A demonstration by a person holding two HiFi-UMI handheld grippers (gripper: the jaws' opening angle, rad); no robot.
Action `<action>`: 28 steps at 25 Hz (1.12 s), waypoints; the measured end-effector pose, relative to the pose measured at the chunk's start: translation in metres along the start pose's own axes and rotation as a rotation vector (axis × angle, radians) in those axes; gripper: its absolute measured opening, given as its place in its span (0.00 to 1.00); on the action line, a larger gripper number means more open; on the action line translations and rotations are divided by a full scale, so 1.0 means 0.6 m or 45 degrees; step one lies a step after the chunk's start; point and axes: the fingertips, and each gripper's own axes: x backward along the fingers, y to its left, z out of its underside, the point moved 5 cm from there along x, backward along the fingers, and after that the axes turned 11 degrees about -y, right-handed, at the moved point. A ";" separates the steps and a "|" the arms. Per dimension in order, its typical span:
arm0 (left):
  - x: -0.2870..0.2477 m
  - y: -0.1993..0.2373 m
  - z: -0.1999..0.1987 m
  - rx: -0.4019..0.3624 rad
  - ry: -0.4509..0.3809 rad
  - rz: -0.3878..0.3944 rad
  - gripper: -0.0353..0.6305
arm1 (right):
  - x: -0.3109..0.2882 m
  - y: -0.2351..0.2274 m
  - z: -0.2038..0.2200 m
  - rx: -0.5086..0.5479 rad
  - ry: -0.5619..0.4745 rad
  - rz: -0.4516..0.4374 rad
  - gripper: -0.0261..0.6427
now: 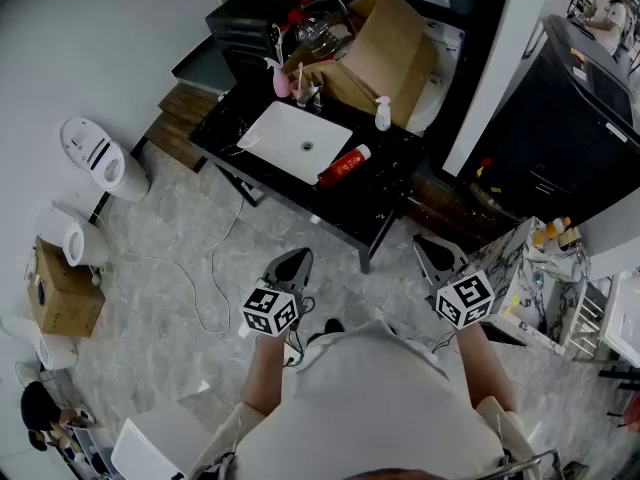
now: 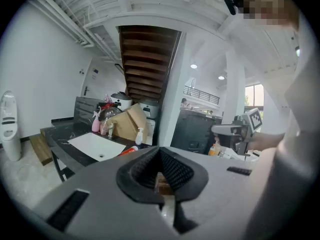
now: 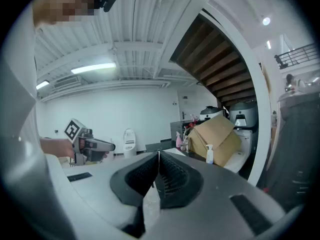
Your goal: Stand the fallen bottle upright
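A red bottle [image 1: 344, 165] with a white cap lies on its side on the black table [image 1: 375, 203], just right of the white sink basin [image 1: 292, 140]. In the left gripper view the red bottle [image 2: 127, 151] shows just over the jaw's edge. My left gripper [image 1: 292, 260] hangs over the floor in front of the table, its jaws shut and empty [image 2: 160, 153]. My right gripper [image 1: 435, 250] is to its right, also short of the table, shut with nothing in it [image 3: 159, 156]. Both are well away from the bottle.
A white spray bottle [image 1: 382, 114], a pink spray bottle [image 1: 281, 78] and a cardboard box [image 1: 385, 53] stand at the table's back. A cable [image 1: 215, 268] trails over the floor. White appliances [image 1: 95, 153] and a box [image 1: 62, 293] sit at the left, a cluttered shelf [image 1: 545, 268] at the right.
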 end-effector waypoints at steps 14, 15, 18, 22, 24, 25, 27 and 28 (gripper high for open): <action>-0.001 -0.002 -0.007 0.013 -0.012 0.016 0.06 | -0.002 0.010 -0.008 0.012 -0.016 0.018 0.09; 0.000 -0.003 -0.008 0.012 -0.015 0.016 0.06 | -0.002 0.011 -0.009 0.005 -0.018 0.021 0.09; 0.001 -0.001 -0.005 0.007 -0.018 0.008 0.06 | -0.003 0.015 -0.003 -0.007 -0.015 0.033 0.09; 0.003 0.011 -0.003 0.010 -0.018 -0.018 0.07 | -0.009 0.021 0.003 -0.016 -0.008 0.051 0.09; 0.005 0.017 -0.003 0.017 -0.023 -0.021 0.09 | -0.012 0.024 0.005 -0.021 -0.005 0.059 0.09; 0.006 0.019 -0.003 0.018 -0.025 -0.020 0.11 | -0.013 0.026 0.006 -0.023 -0.003 0.063 0.09; 0.009 0.025 -0.003 0.022 -0.029 -0.013 0.13 | -0.016 0.030 0.009 -0.027 0.000 0.072 0.09; 0.010 0.028 -0.004 0.023 -0.032 -0.007 0.14 | -0.017 0.032 0.010 -0.028 0.003 0.076 0.09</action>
